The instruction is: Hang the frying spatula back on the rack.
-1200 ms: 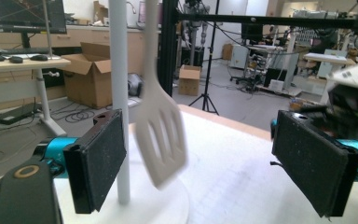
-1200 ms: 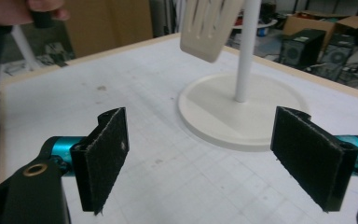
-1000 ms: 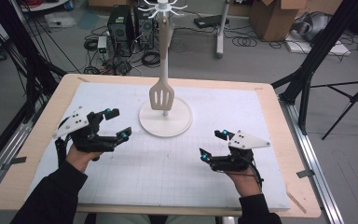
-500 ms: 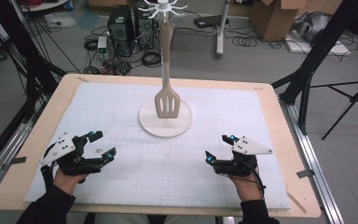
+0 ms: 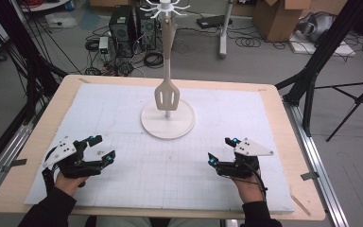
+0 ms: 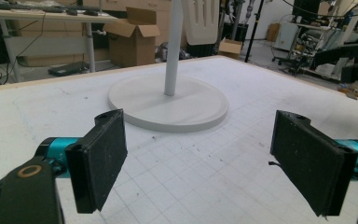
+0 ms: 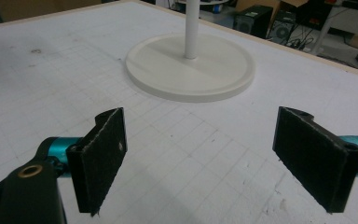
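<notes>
A white rack stands mid-table on a round base with a thin pole. A pale slotted spatula hangs from its top hooks, blade just above the base. My left gripper rests open near the front left of the mat, nothing between its jaws. My right gripper rests open at the front right, also holding nothing. The left gripper view shows the rack base ahead and the spatula blade beside the pole. The right gripper view shows the rack base and pole ahead.
A white gridded mat covers the wooden table. Beyond the far edge are computer towers, cables and cardboard boxes on the floor. Black tripod legs stand by the right side.
Both grippers drew back toward the front edge of the table, the left one farther. The spatula on the rack stays hanging, with a slight shift.
</notes>
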The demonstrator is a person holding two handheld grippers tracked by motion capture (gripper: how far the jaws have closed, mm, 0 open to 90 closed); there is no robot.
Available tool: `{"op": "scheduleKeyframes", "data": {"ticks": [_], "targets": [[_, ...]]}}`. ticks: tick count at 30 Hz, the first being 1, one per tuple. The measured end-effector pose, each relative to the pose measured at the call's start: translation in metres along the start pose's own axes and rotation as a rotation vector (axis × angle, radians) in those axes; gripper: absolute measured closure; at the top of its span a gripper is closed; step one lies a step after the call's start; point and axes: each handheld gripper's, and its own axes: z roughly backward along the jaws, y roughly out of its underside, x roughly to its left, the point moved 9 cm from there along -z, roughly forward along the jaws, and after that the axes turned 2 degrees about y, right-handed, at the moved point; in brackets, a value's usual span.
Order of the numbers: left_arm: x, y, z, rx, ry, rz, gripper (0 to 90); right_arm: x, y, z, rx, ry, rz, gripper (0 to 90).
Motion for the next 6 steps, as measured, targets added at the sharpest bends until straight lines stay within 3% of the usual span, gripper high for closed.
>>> {"op": "scheduleKeyframes", "data": {"ticks": [6], "targets": [[0.0004, 0.0006, -0.0004, -0.003, -0.001, 0.024, 18.7, -0.0024, -0.0008, 0.0001, -0.011, -0.001, -0.010, 16.4]]}}
